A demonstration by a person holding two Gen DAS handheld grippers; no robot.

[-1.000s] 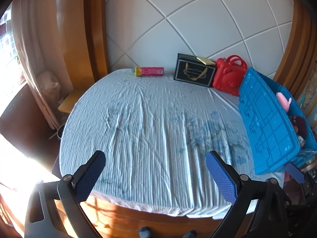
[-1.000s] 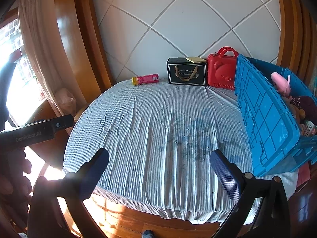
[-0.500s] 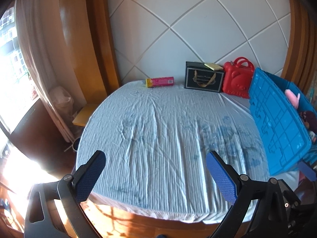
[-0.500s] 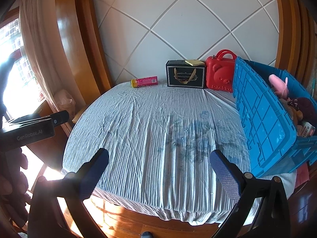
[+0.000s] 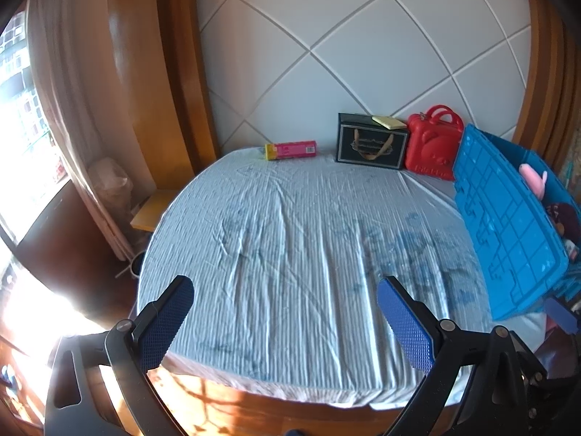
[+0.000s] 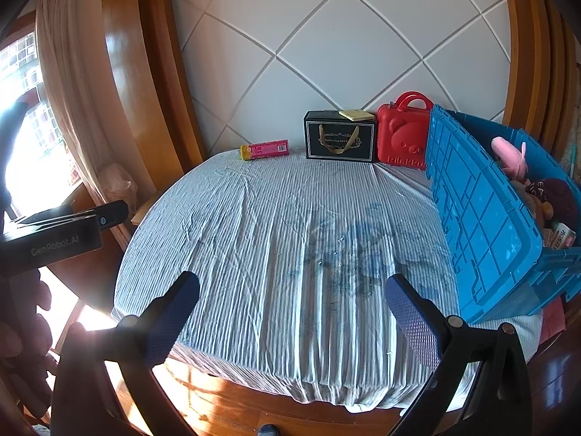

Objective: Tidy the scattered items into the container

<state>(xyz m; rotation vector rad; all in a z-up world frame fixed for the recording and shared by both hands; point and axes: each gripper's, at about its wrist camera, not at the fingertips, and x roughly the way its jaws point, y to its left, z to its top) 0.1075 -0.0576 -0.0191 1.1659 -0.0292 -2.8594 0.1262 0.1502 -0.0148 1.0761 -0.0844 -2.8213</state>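
Observation:
A blue crate (image 5: 504, 225) (image 6: 483, 210) stands at the table's right edge, its lid flap raised. Inside lie a pink plush toy (image 6: 510, 154), a dark cap and other items. At the table's far edge sit a pink box (image 5: 290, 150) (image 6: 265, 149), a black gift box (image 5: 370, 145) (image 6: 339, 141) with a yellow pad on top, and a red bear case (image 5: 432, 145) (image 6: 403, 138). My left gripper (image 5: 287, 323) and right gripper (image 6: 290, 319) are both open and empty, held back from the table's near edge.
The round table (image 5: 290, 254) has a wrinkled striped blue cloth. Wooden wall panels and a curtain stand at left, with a small wooden stool (image 5: 152, 210) beside the table. The left gripper's body (image 6: 54, 236) shows at the left of the right wrist view.
Both grippers have pulled back and risen, so the table looks farther away. Nothing on the table has moved. Both stay open.

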